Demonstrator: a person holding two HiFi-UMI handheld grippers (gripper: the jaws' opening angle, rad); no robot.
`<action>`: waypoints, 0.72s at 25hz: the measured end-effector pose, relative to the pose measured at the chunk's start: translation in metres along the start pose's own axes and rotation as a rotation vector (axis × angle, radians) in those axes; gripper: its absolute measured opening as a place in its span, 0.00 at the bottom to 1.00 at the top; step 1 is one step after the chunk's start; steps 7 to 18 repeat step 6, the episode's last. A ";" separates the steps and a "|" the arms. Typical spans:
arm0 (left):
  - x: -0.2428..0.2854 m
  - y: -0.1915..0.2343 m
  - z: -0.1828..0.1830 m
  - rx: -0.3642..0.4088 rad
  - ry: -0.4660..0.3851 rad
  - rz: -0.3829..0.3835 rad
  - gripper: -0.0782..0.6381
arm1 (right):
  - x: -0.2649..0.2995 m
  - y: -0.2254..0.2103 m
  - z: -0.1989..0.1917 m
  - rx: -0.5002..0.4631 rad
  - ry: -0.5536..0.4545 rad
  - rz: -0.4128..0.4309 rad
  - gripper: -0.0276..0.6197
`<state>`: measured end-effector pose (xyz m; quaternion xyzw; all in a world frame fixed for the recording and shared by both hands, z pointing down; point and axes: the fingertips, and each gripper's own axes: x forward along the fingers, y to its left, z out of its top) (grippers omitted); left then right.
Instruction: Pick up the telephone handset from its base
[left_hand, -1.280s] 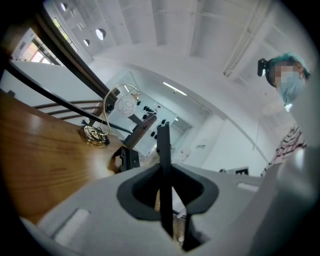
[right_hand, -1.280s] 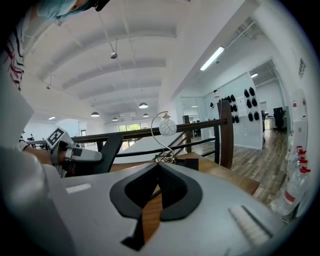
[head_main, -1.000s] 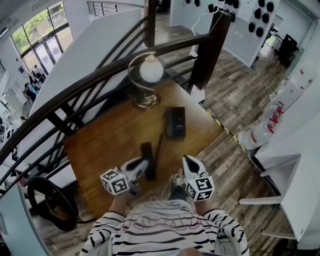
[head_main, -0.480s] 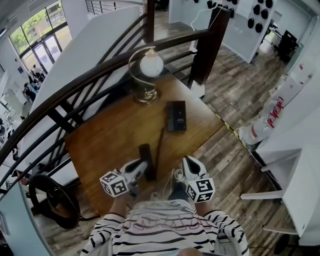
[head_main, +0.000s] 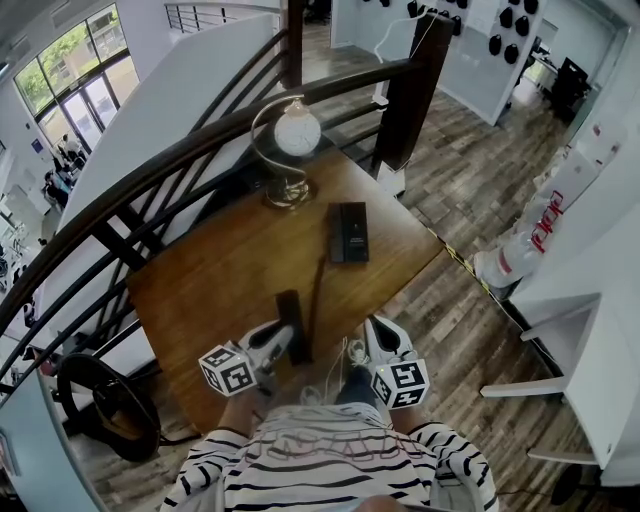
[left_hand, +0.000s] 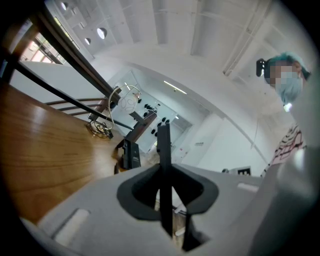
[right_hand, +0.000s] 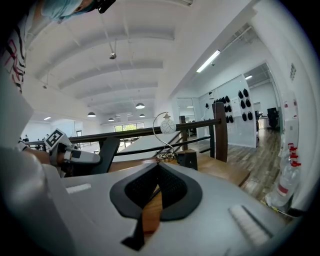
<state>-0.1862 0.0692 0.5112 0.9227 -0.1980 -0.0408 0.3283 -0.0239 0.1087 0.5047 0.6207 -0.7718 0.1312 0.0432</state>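
– Two tools here; which one has it?
– Left tool (head_main: 283, 340) is clamped on the handset (head_main: 293, 312), a flat dark bar held over the near part of the worktop (head_main: 220, 270), well apart from its base (head_main: 350, 232). The left gripper view shows it edge-on, straight between the jaws.
– How will it handle?
– Probably light, stiff plastic, smooth enough to twist in a narrow pinch. A hold near its middle looks wisest. The thin cord (head_main: 318, 290) seems to run back toward the base and could tug.
– And on the right?
– Right tool (head_main: 378, 325) is closed on nothing, by the worktop's front edge.
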 end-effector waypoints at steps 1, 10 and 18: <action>0.001 0.000 0.000 0.000 0.001 -0.001 0.21 | 0.000 0.000 0.000 0.000 0.000 0.000 0.04; 0.000 0.003 -0.003 0.001 0.007 -0.003 0.21 | 0.002 0.002 -0.001 -0.008 -0.004 0.001 0.04; 0.000 0.003 -0.003 0.001 0.007 -0.003 0.21 | 0.002 0.002 -0.001 -0.008 -0.004 0.001 0.04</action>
